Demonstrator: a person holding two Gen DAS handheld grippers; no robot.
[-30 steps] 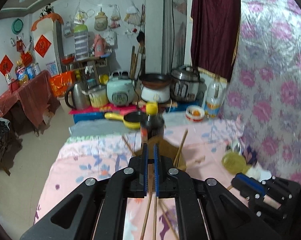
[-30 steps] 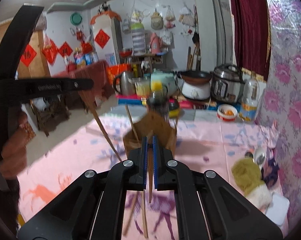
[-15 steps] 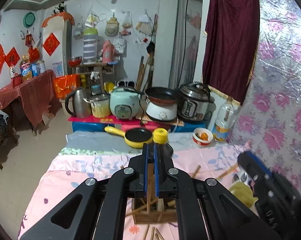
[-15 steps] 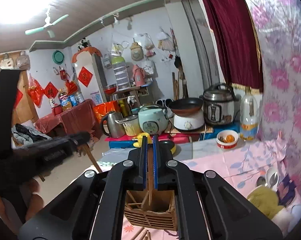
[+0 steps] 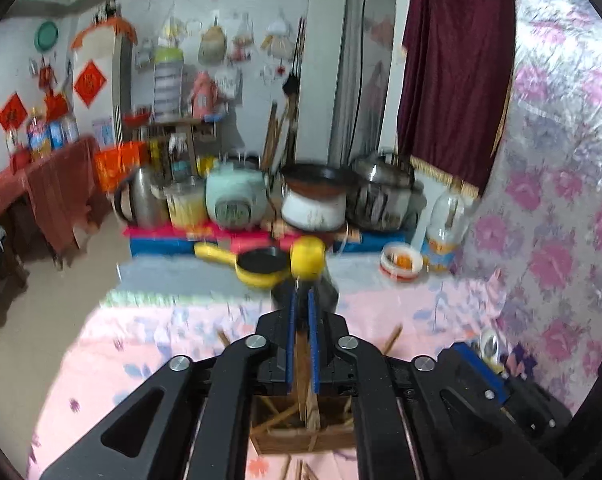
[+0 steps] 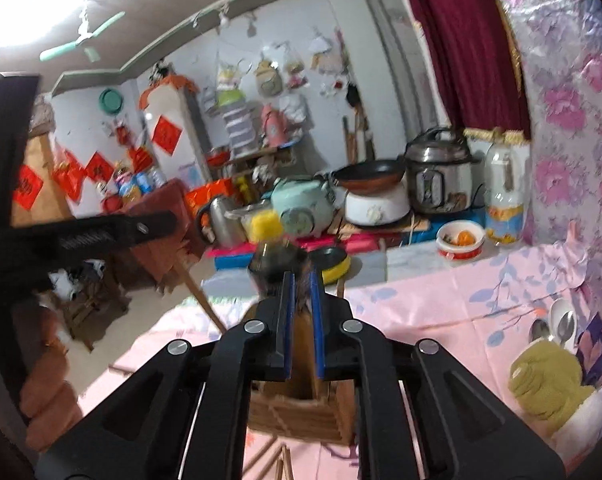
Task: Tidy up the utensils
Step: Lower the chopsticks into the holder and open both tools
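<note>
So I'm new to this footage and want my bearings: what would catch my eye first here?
Both hand-held grippers hang right over a wooden box of chopsticks on the pink cloth; the left one pinches a wooden stick. A yellow-capped bottle stands just behind the box. Beyond the table, a row of cookers and a wok sits on a low shelf.

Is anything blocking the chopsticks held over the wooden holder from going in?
Nothing visible does: the left gripper holds a chopstick above the wooden holder, whose open top already contains a few sticks.
</note>
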